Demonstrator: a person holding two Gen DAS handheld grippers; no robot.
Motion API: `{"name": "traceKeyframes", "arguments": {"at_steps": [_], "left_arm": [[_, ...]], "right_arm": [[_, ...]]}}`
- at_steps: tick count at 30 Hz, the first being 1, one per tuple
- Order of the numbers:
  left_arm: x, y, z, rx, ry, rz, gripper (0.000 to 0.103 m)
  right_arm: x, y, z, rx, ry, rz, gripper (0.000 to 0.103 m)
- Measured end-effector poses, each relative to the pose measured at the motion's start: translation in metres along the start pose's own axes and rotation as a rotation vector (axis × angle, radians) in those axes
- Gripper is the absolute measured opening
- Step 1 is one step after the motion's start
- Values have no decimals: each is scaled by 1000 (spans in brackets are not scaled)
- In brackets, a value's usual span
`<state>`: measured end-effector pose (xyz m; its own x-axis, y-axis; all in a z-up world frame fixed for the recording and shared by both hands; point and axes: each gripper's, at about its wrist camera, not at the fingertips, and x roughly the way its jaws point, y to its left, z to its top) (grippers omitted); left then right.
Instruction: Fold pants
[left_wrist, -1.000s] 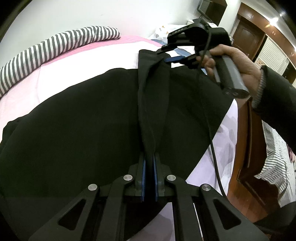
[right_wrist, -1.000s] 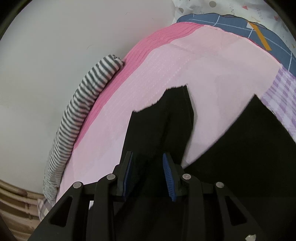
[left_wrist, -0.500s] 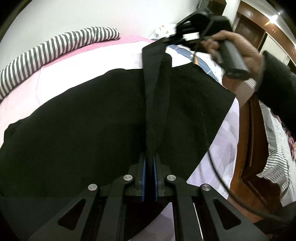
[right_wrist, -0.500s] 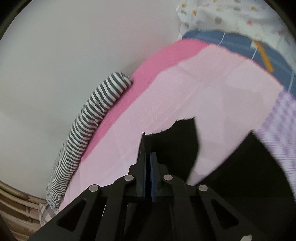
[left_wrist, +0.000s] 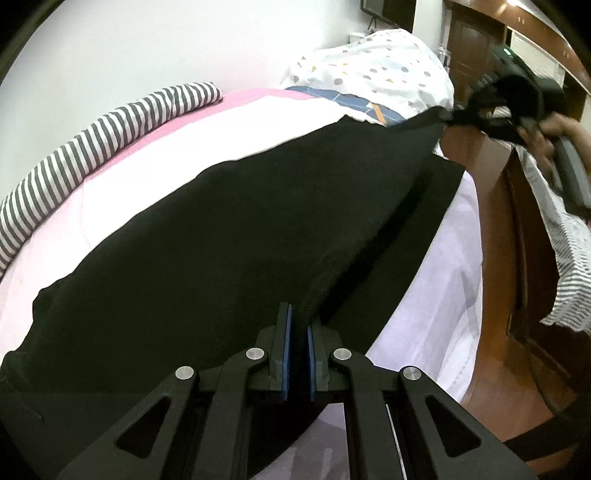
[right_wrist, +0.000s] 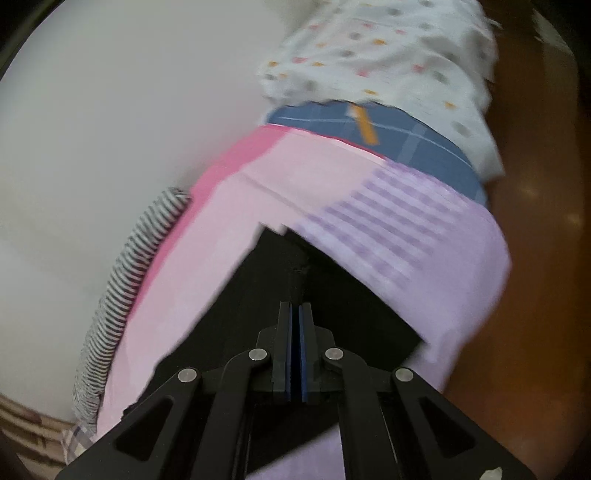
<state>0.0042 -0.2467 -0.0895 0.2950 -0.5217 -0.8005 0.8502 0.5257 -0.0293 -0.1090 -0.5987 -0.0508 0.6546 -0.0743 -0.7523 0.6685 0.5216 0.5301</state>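
Left wrist view first: the left gripper (left_wrist: 298, 334) has its blue-padded fingers (left_wrist: 286, 350) pressed together on an edge of the black pants (left_wrist: 207, 251), pinching the cloth right at the bottom of the frame. From there the pants spread wide across the pink bed sheet (left_wrist: 122, 177), and one fold is pulled taut in a long ridge up toward the far right, where the right gripper (left_wrist: 452, 118) grips the other end of the cloth in the air, off past the edge of the bed. A hand (left_wrist: 546, 136) holds that gripper by its grey handle. A grey and white striped bolster (left_wrist: 99, 125) lies along the wall at the back of the bed, and a spotted white pillow (left_wrist: 373, 70) sits on a blue checked one (left_wrist: 351, 101) at the head. Brown wooden furniture (left_wrist: 509, 229) stands just beside the bed on the right. Right wrist view next, and it is blurred by motion: the right gripper (right_wrist: 295, 321) is squeezed tight, and a thin strip of black pants (right_wrist: 295, 280) runs up out of its tips, so it seems to be pinching the cloth there. More black cloth (right_wrist: 236, 314) hangs below and to both sides, over the pink sheet (right_wrist: 229, 236) and a lilac checked patch (right_wrist: 399, 236). The striped bolster (right_wrist: 122, 291) and the spotted pillow (right_wrist: 376, 59) show beyond.
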Motion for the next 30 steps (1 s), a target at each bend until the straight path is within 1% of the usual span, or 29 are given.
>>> {"name": "traceKeyframes", "arguments": {"at_steps": [2,5,8,11,14,16,19,21,23,25,26,27,28,29,30], "left_arm": [[3,-1,-2,11,11,0,8],[4,-6,-5,44,14,13,8],[3,-11,-5,75,8,29,8],[-3,-11,-4,76,2,0,8],[-10,-16,-4,98,-8,-28,8],[-12,-20,-5,114,-5,-41,8],[-8,-28,-8,133,6,-31,8],[-1,-28,-11,127,25,-31,8],[1,-24,-11,104,24,-45,8],[1,-20,-11,78,26,-60,13],[1,-18,-11,68,28,-69,13],[1,-16,-10,56,31,-82,13],[1,-15,-10,46,33,-89,16],[0,-13,-10,30,35,-94,18],[-1,-10,-10,12,36,-104,20]], "right_arm": [[1,-19,-12,45,15,-20,3],[7,-33,-22,72,32,-44,3],[7,-34,-25,75,18,-51,3],[-3,-27,-24,38,-15,-57,2],[-14,-25,-24,17,-38,-67,2],[-17,-28,-26,13,-42,-82,2],[-12,-37,-28,31,-27,-101,2],[-4,-44,-30,46,-9,-120,2],[3,-47,-32,43,1,-137,2],[7,-51,-34,52,10,-148,2],[10,-52,-35,53,18,-151,3],[11,-52,-35,48,22,-156,6],[12,-52,-35,44,25,-159,11],[11,-53,-35,39,29,-170,12],[10,-52,-35,31,28,-178,16]]}}
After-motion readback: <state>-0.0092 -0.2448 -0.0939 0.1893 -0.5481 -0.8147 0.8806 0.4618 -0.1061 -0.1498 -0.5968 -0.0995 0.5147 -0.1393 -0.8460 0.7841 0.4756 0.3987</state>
